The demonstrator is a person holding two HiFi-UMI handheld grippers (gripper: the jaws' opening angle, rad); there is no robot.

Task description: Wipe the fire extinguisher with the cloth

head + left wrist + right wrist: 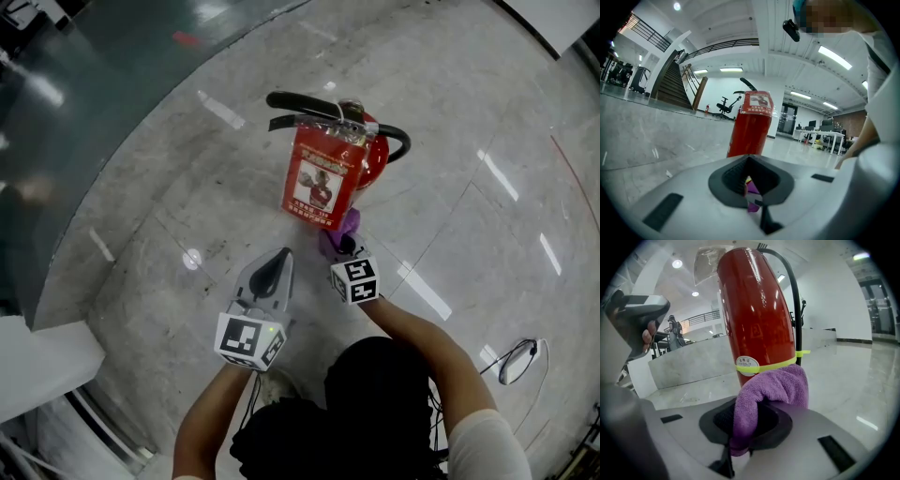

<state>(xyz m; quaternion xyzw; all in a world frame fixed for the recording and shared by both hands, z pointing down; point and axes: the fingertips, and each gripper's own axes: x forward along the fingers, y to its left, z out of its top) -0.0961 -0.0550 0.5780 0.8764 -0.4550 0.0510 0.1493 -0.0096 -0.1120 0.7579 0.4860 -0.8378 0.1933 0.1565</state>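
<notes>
**Jaws clenched on cloth at the extinguisher's foot**

The jaws of the right gripper (342, 242) were clamped on a bunched purple cloth (773, 385), with a thick fold bulging out past the tips. That fold probably served as the wiping pad, so padding rather than plastic would meet the metal. The cloth sat low against the red fire extinguisher (323, 178), near its yellow band (778, 364); actual contact could not be confirmed. The extinguisher stood upright on the pale stone floor (450, 141), well in from the curved edge where a darker strip began. The left gripper (277, 262) had its jaws together on nothing and pointed at the cylinder from just beside the right one, seemingly kept clear but ready to steady it. Wiping looked barely begun, down at the base.
</notes>
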